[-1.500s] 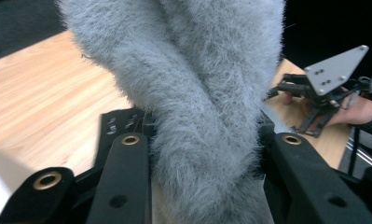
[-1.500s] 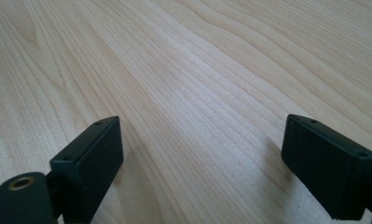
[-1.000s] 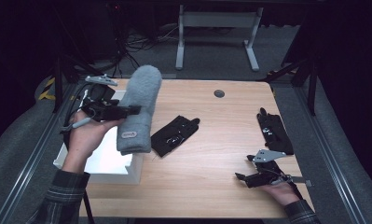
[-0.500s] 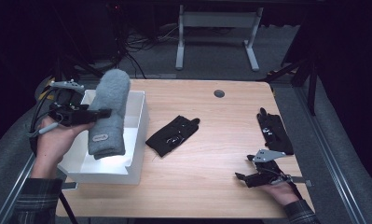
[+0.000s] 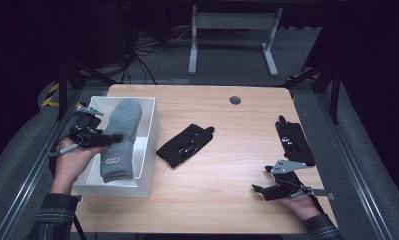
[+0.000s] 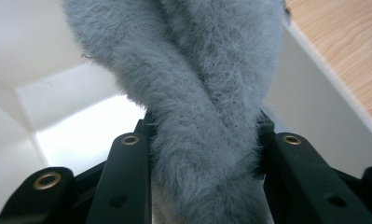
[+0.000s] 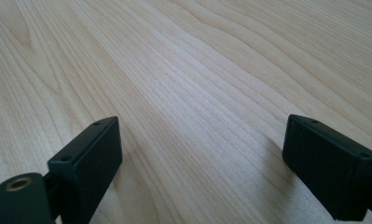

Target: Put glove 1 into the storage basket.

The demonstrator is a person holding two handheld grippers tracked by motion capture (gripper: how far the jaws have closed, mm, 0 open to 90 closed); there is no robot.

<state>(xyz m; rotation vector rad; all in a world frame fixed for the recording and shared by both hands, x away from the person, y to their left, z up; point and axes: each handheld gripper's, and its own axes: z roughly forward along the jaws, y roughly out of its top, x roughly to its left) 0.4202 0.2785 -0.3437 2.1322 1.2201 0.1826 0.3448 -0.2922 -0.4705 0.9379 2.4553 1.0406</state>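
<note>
The left tongs (image 5: 107, 138) are clamped on the grey mitten (image 5: 119, 140), whose fleece bulges out between the jaws in the left gripper view (image 6: 207, 140). The mitten hangs inside the white bin (image 5: 149, 145), its cuff end past the jaws toward the person and its rounded tip on the far side of them. The right tongs (image 5: 259, 190) rest on the table (image 5: 227, 210) with jaws apart and nothing between them.

The step in hand looks like laying the mitten down in the bin. To do it well, lower until the fleece lies along the floor, then part the jaws fully before lifting, since the pile may cling to the pads. Lift straight up, clear of the bin wall beside the tongs.

2 black gloves wait: 1 (image 5: 184, 145) between the 2 tongs, 1 (image 5: 293, 140) just beyond the right tongs.
</note>
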